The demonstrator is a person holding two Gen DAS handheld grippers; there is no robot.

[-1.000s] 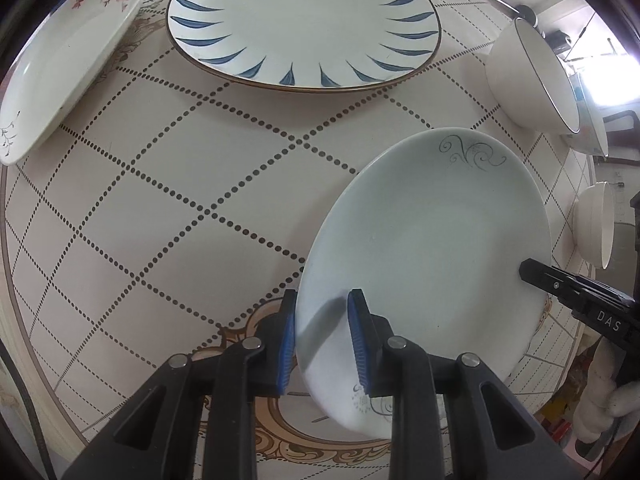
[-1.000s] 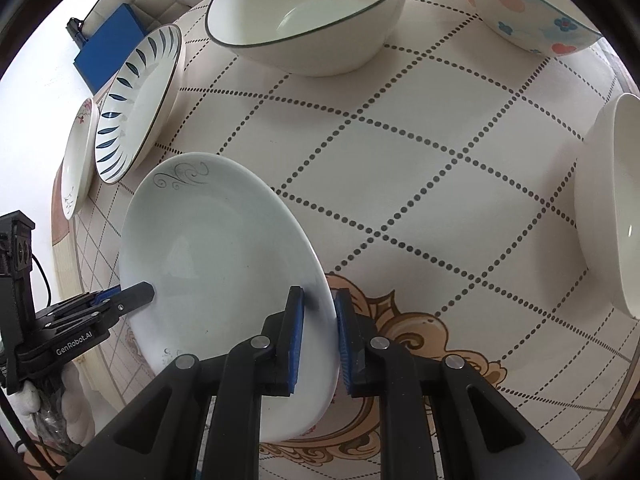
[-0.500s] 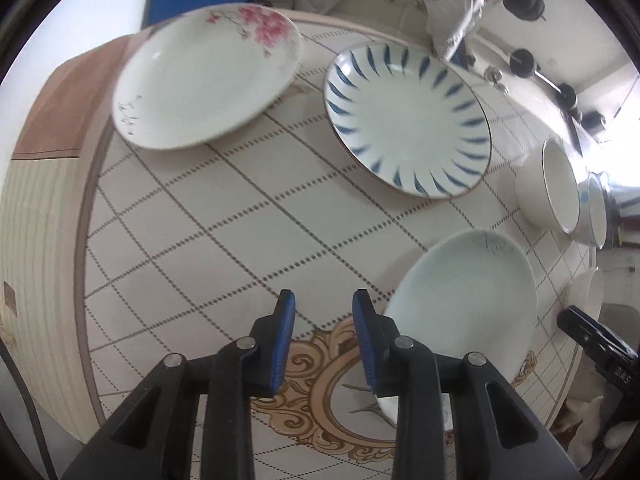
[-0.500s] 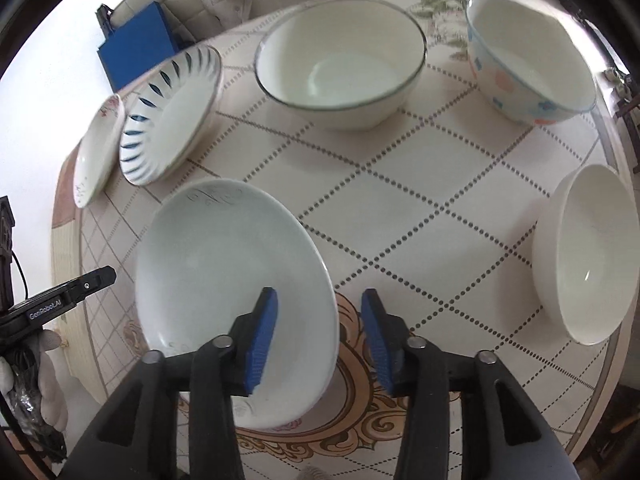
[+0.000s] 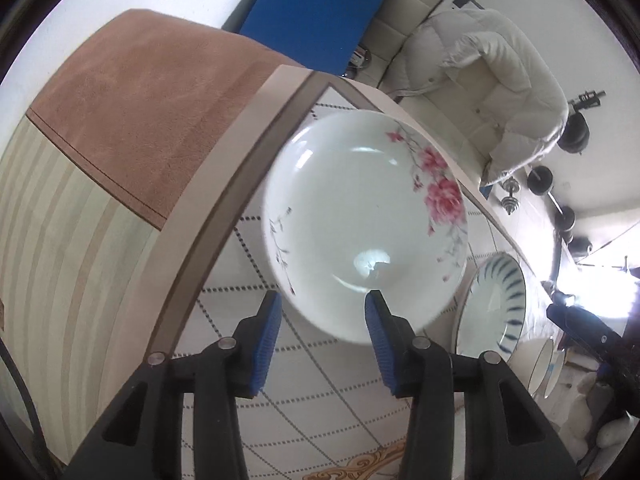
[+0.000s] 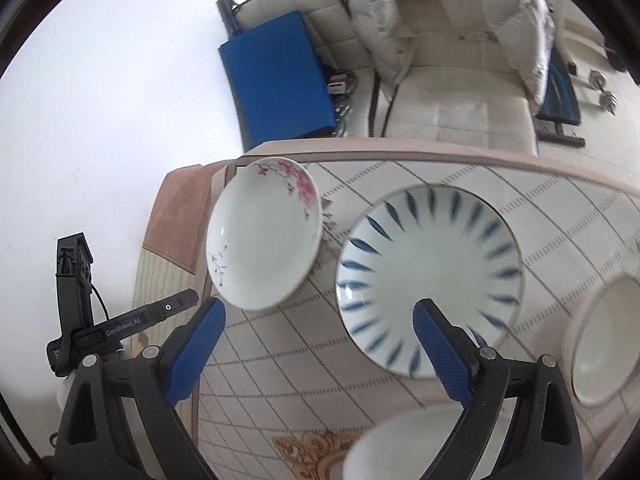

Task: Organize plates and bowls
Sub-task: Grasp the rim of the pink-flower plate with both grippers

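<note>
Left hand-held gripper (image 5: pixel 322 320): jaws partway apart, just been opening, nothing pinched. In my left wrist view the near rim of the pink-flower plate (image 5: pixel 360 224) sits in the gap between the blue pads (image 5: pixel 266 332), but I can't tell if a pad touches it; it looks free. That plate fills the centre of the frame, lying flat on the tiled surface (image 5: pixel 248 280) close to its curved edge. The blue-stripe plate (image 5: pixel 496 312) is at the right, just beside it.

Right hand-held gripper (image 6: pixel 318 336): jaws wide, just been opening, empty. In my right wrist view bare tile shows between its fingers (image 6: pixel 444 356). The pink-flower plate (image 6: pixel 262 236) is left of centre, the blue-stripe plate (image 6: pixel 430 280) right of centre, the two nearly touching. A white bowl (image 6: pixel 604 340) is cut off at the right edge. A plain white dish rim (image 6: pixel 404 444) shows blurred at the bottom centre, under the gripper.

The left hand-held gripper (image 6: pixel 120 320) appears at lower left of this view, beside the flower plate.

Behind the surface: blue pad (image 6: pixel 276 84) and a pale puffer jacket (image 6: pixel 444 12) at the top.
</note>
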